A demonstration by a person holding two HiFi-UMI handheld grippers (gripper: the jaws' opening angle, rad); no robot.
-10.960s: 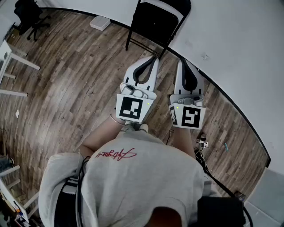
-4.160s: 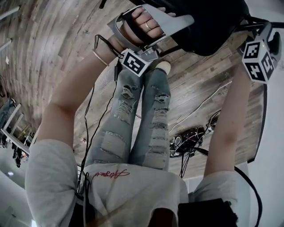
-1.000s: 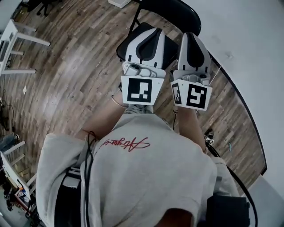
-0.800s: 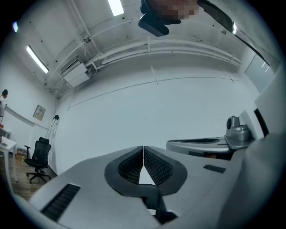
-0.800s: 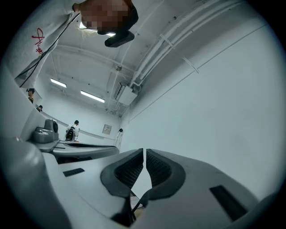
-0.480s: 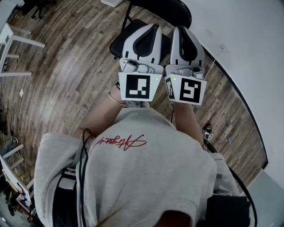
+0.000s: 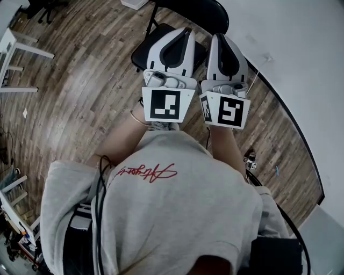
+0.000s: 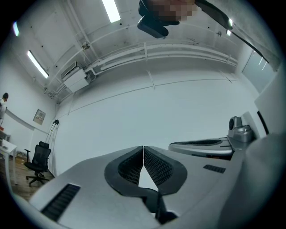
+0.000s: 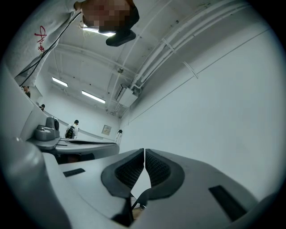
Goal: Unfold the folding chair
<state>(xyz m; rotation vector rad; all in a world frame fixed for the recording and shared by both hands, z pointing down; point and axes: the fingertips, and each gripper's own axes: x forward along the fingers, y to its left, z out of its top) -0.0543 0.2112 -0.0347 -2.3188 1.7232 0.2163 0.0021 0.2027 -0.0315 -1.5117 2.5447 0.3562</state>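
The black folding chair (image 7: 142, 51) stands unfolded by the white wall, its seat flat and its backrest (image 7: 210, 11) at the top of the head view. My left gripper (image 7: 183, 33) and right gripper (image 7: 220, 38) hover side by side above the seat, touching nothing. Both point slightly upward at the bare wall. In the left gripper view the left gripper (image 8: 143, 157) has its pads pressed together with nothing between them. The right gripper (image 9: 144, 162) looks the same in its own view: shut and empty.
White table legs (image 7: 16, 48) stand at the far left on the wood floor. A black office chair (image 8: 38, 163) sits far off by the wall. Cables (image 7: 250, 162) lie on the floor at my right. The white wall (image 7: 290, 48) runs close behind the folding chair.
The chair, folded against the wall in the earliest frame, now stands open. Over the last second both grippers drew slightly back and closer together above the seat.
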